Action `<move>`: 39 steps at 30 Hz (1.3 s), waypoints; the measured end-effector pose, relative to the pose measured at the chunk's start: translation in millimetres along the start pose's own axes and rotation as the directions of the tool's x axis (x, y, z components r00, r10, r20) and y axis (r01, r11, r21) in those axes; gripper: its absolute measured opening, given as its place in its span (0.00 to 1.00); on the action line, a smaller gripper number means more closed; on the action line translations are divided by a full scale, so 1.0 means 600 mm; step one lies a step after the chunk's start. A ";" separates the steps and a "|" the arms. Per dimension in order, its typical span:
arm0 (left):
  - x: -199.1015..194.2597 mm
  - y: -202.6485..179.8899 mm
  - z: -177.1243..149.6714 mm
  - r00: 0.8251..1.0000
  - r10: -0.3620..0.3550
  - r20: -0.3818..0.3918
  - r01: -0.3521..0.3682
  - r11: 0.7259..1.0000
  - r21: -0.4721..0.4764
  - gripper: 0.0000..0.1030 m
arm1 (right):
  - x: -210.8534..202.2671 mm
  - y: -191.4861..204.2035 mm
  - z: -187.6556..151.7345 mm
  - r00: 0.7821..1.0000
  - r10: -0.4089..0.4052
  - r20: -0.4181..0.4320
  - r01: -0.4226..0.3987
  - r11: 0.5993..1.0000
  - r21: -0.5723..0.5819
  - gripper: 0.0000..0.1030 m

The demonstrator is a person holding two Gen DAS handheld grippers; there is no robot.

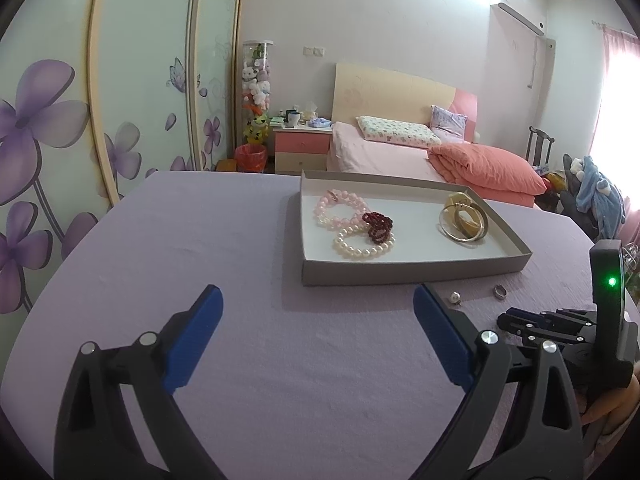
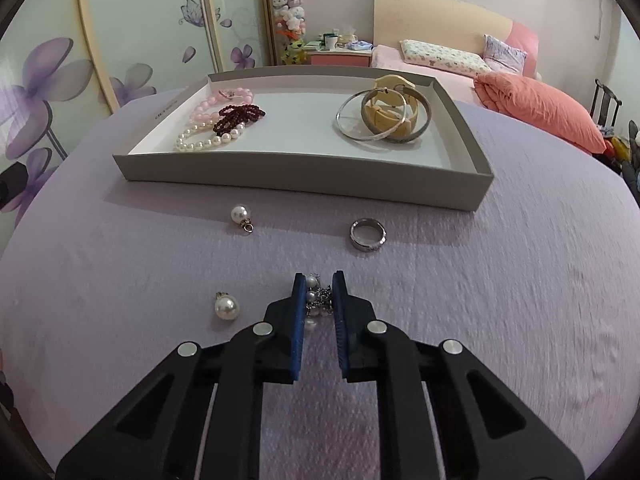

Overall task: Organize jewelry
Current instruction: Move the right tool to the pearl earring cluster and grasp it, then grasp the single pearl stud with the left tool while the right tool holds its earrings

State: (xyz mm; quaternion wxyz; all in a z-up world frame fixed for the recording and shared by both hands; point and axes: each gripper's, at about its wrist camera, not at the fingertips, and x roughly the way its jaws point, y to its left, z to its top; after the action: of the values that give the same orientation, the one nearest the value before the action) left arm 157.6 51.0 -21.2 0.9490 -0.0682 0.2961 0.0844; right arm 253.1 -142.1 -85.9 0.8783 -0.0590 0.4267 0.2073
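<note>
right gripper (image 2: 319,286): clamping down on a little pearl-and-silver cluster piece (image 2: 316,296), pads touching it on both sides

left gripper (image 1: 318,300): hanging wide open over bare purple tablecloth (image 1: 160,240), gripping nothing, loads of free room around it

tray (image 2: 304,178): sitting at 12 o'clock from the right gripper; bead bracelets (image 2: 218,120) and bangles (image 2: 384,114) lying inside

loose bits: ring (image 2: 368,234) at 1 o'clock, pearl pendant (image 2: 241,216) at 11, another pearl (image 2: 226,306) at 9

writing: tiny print on the tray's left inner wall, can't read it
</note>
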 end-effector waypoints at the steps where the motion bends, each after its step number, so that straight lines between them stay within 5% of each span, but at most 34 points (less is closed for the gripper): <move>1: 0.000 -0.004 -0.002 1.000 -0.004 -0.004 0.004 1.000 0.005 0.91 | -0.002 -0.002 -0.003 1.000 -0.002 0.000 0.002 1.000 0.001 0.14; 9: 0.002 -0.041 -0.009 0.998 -0.052 -0.025 0.053 0.998 0.046 0.91 | -0.023 -0.044 -0.011 0.999 0.052 0.012 -0.053 0.993 0.104 0.12; 25: 0.050 -0.182 -0.051 0.974 -0.164 -0.159 0.190 0.969 0.160 0.91 | -0.105 -0.115 0.012 0.979 0.086 0.184 -0.123 0.972 0.199 0.12; 39: 0.113 -0.254 -0.076 0.953 -0.148 -0.263 0.208 0.954 0.215 0.63 | -0.111 -0.155 0.009 0.971 0.095 0.219 -0.149 0.959 0.243 0.12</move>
State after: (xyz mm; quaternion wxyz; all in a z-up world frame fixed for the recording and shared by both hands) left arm 218.0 -97.9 -85.6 0.9103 0.0109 0.4112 -0.0475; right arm 258.9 -245.7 -37.6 0.9032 0.1037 0.3601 0.2091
